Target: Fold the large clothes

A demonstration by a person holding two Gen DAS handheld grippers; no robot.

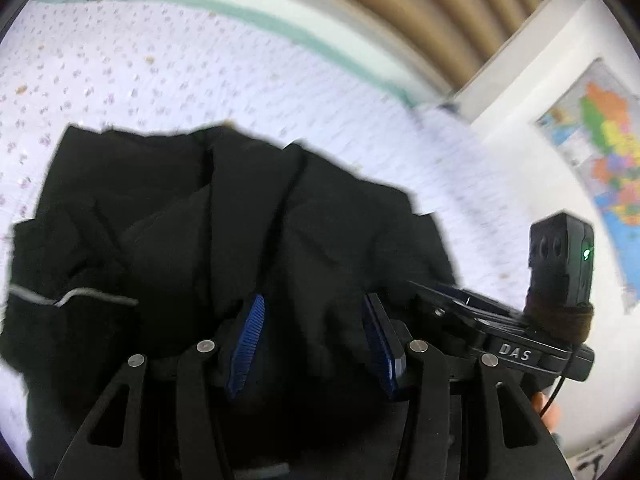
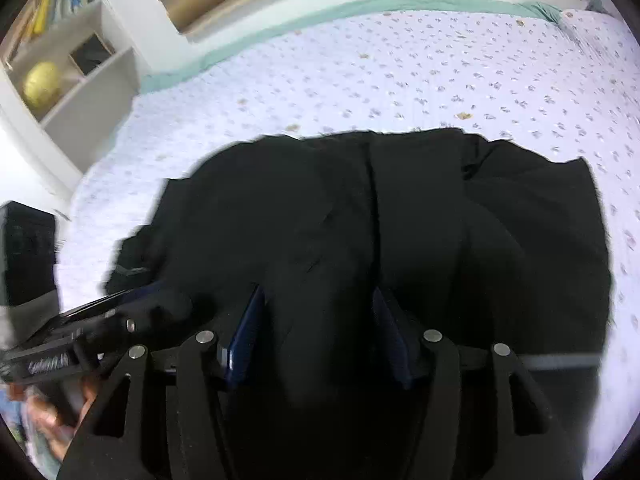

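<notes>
Currently both tools sit over a black garment [image 1: 248, 216] on the bed [image 1: 120, 72]. Left tool [image 1: 316, 344] and right tool [image 2: 320, 340]: pads apart, dark cloth between them; grip cannot be told.

1. Open bedspread [image 2: 440, 68] lies from 10 to 2 o'clock beyond the black garment [image 2: 360, 208], free for passing.
2. At 10 o'clock in the right wrist view, a white shelf unit [image 2: 80, 76] blocks the bed's edge.
3. In the left wrist view, the other gripper [image 1: 500, 320] crowds 3 o'clock.
</notes>
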